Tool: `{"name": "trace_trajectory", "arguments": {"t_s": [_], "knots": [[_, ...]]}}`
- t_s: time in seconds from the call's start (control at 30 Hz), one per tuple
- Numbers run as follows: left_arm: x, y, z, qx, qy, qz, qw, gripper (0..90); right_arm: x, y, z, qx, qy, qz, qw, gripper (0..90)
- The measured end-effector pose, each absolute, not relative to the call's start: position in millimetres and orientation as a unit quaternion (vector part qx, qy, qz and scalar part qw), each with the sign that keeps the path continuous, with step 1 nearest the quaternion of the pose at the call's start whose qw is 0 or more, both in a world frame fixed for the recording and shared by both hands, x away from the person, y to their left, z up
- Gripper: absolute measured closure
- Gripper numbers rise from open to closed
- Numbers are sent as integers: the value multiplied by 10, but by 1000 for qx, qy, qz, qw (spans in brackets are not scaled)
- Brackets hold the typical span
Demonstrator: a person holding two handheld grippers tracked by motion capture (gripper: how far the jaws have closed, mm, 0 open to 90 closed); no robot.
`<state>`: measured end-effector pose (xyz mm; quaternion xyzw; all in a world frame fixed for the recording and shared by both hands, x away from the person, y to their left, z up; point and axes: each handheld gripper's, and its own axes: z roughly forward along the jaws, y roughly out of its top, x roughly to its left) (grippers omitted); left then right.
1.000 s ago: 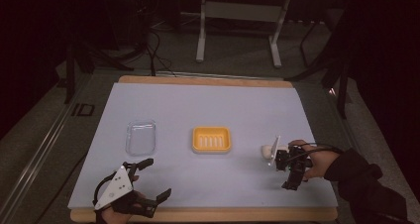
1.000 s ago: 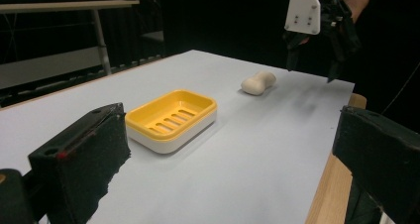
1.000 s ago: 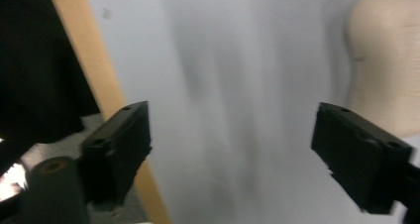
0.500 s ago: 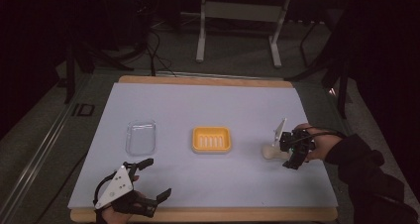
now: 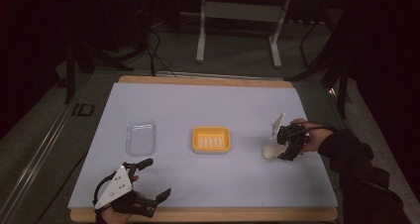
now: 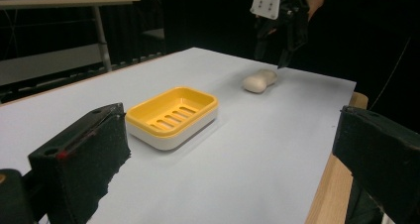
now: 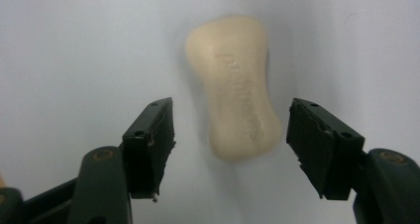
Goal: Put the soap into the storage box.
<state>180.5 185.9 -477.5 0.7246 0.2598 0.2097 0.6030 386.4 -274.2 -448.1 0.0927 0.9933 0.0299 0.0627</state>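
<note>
A cream bar of soap [image 5: 271, 151] [image 7: 235, 85] [image 6: 259, 80] lies flat on the pale blue table top [image 5: 208, 110], to the right of a yellow soap dish [image 5: 211, 139] [image 6: 172, 116] with a slotted floor. My right gripper [image 5: 286, 145] [image 7: 230, 147] hovers just above the soap's near end, open, one jaw to each side and neither touching it. My left gripper [image 5: 148, 178] is held open near the front left edge with nothing between its jaws, which frame the dish in the left gripper view.
A clear shallow plastic tray [image 5: 140, 137] lies left of the dish. The table's wooden edge [image 5: 208, 215] runs along the front. Beyond the far edge, a metal stand [image 5: 237, 16] and cables sit on the dark floor.
My right gripper has moved away from the front edge and a little right, now hanging right over the soap. The soap, dish and left gripper have stayed put.
</note>
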Motion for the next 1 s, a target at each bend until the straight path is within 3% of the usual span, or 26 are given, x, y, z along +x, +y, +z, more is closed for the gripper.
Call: {"name": "trace_trajectory", "arguments": {"t_s": [1.0], "knots": [[1812,1866,-4784,726,263,213,599,12,4005,-2659,-4911,56,997,12,47,461]]}}
